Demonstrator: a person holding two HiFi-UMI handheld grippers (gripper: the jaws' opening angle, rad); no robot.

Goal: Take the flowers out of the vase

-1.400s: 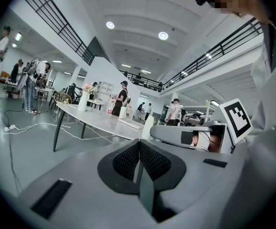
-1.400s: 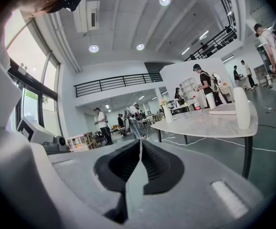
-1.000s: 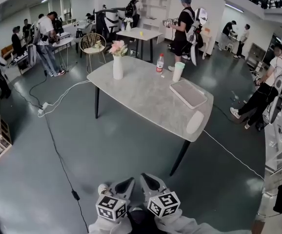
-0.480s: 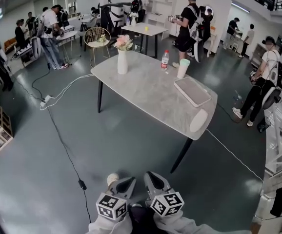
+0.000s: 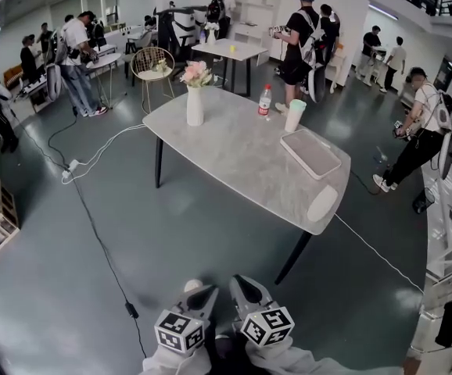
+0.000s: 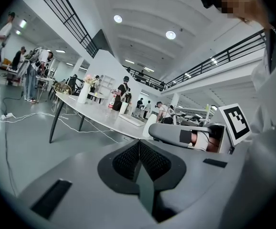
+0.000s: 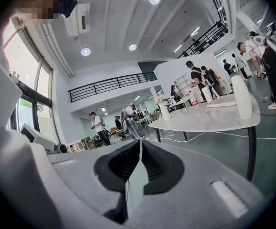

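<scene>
Camera's edged slightly toward grey stone-top table (image 5: pixel 234 158) since earlier shot. Left gripper (image 5: pixel 201 297), right gripper (image 5: pixel 244 290) both pinched closed, empty, down by body. Pink flowers (image 5: pixel 195 73) sit in white ceramic vase (image 5: pixel 195 106) on table's far corner, well apart. Approach step imo; next: walk up, open jaws, grab stems.

Right tool (image 7: pixel 141 144): jaws pressed together, nothing between them, well apart from the surface (image 7: pixel 209 120). At the surface's far end stands a white vase (image 7: pixel 164 109) holding pink flowers (image 7: pixel 159 98). Nearer are a bottle (image 7: pixel 194 101), cup (image 7: pixel 207 97) and tray (image 7: pixel 224 101).
</scene>
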